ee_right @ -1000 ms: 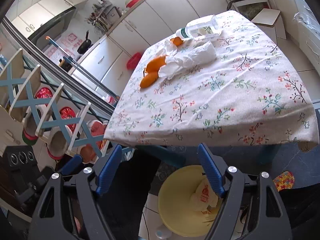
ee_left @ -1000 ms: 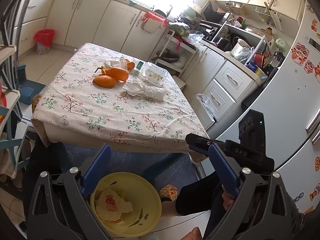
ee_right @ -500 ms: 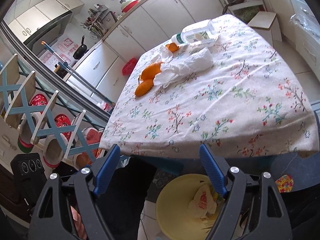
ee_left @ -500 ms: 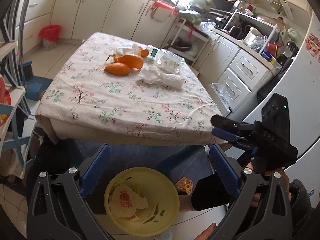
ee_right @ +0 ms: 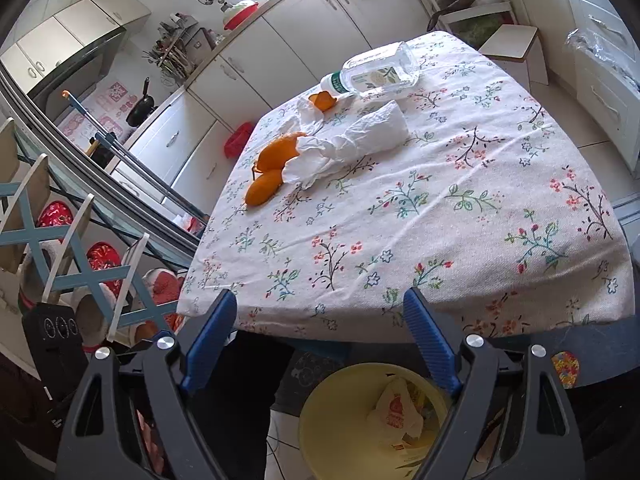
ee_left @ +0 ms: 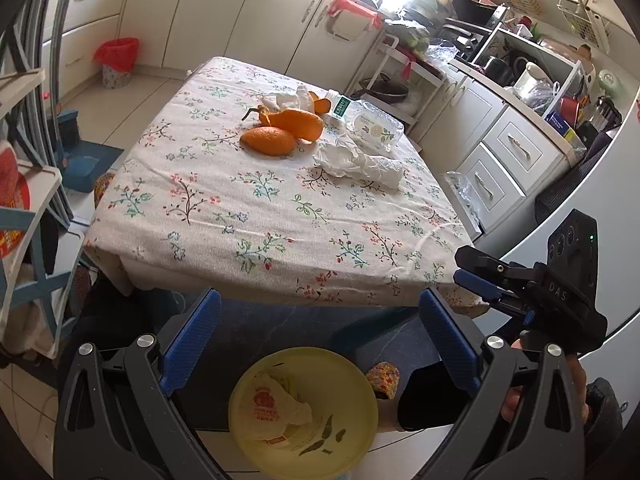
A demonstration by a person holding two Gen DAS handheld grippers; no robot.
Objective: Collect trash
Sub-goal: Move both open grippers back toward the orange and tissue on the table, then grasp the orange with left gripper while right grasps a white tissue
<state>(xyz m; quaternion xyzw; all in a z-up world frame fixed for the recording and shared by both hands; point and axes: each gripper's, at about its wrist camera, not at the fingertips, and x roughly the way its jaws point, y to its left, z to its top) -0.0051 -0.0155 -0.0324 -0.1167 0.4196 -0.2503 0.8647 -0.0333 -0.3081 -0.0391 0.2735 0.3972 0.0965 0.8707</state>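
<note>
Trash left on the floral-cloth surface, all in the upper middle of both views:

- Crumpled white tissue or thin plastic wrap, nearest the front of the cluster. Judged very light, soft, will collapse under any squeeze. Pinch the bunched middle; a loose edge would likely slip or tear.
- Two large orange peel pieces, curled, one with a stem end showing, touching each other and just left of the tissue in the left wrist view. Probably light, leathery and slightly stiff, the skin maybe slick. Best taken across a curled edge so the pads bite both faces.
- Small orange peel scrap beside the bottle's cap end.
- Clear plastic bottle with a green-and-white label, lying on its side at the far end. Looks empty, so light, springy, smooth, and apt to roll. Grip across the body near the label (the neck is narrower but gives less hold).

Yellow round plastic bin sits on the floor below the near edge of the surface, at the bottom of both frames, with a printed crumpled wrapper already inside.

Left tool: fingers wide apart, nothing between them, above the bin. Right tool: jaws opening, nothing between them, also over the bin.
</note>
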